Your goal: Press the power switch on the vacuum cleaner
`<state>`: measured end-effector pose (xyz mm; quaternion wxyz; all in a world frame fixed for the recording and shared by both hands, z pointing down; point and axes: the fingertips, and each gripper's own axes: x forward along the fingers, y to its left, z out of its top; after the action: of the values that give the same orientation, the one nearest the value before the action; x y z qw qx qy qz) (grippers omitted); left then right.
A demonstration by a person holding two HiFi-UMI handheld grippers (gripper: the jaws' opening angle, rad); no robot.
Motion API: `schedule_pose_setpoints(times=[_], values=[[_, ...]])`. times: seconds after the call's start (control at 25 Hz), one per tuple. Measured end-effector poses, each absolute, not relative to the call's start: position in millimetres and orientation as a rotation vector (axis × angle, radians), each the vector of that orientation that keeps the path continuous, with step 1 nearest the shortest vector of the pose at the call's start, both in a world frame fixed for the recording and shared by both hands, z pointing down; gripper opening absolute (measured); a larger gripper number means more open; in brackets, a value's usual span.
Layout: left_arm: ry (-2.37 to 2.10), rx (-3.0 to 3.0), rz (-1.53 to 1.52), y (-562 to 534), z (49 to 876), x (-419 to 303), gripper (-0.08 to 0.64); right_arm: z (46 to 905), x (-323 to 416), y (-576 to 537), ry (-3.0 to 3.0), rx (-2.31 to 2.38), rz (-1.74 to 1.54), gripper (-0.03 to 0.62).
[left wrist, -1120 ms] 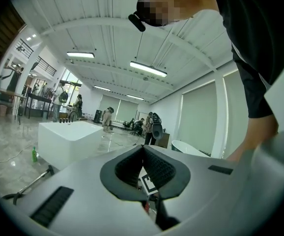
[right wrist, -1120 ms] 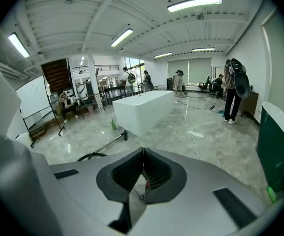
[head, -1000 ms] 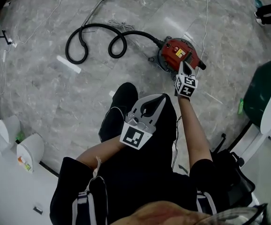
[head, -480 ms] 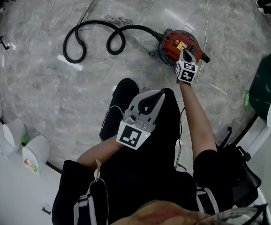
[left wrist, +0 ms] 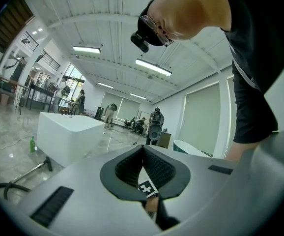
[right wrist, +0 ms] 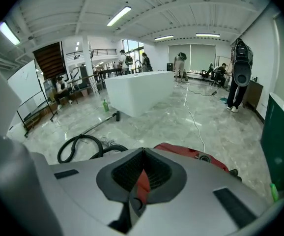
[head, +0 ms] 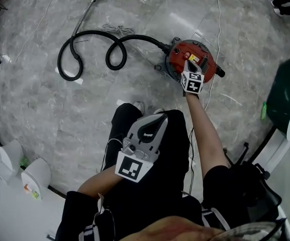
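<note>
Right gripper [head: 187,65] is held with jaws pressed together, nothing pinched; the red vacuum cleaner [head: 176,59] lies directly under its tips. The switch itself cannot be made out. Risk noted: an off-centre press could be deflected by the rounded housing

A thin white cable [head: 218,14] crosses the grey marble floor [head: 44,109] at upper right. White containers [head: 36,174] stand at lower left.

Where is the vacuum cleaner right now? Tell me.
In the head view the red vacuum cleaner sits on the marble floor, upper right of centre, right under the tip of the right claw, with its black hose curling away to the left.
</note>
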<state>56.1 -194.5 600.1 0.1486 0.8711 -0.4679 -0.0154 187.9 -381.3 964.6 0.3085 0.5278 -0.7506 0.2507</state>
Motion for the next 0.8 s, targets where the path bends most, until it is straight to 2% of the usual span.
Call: schedule_pose_setpoints(times=[0.32, 0.8], values=[[-1.378, 2.498, 0.004, -209.3, 623.8, 45.3, 0.018, 1005.0, 194.1, -397.0, -1.913, 1.402, 0.665, 0.017], [-1.303, 2.481, 0.055, -205.7, 656.7, 60.3, 0.018, 1052.4, 209.3, -398.7, -1.829, 1.535, 0.857, 0.017]])
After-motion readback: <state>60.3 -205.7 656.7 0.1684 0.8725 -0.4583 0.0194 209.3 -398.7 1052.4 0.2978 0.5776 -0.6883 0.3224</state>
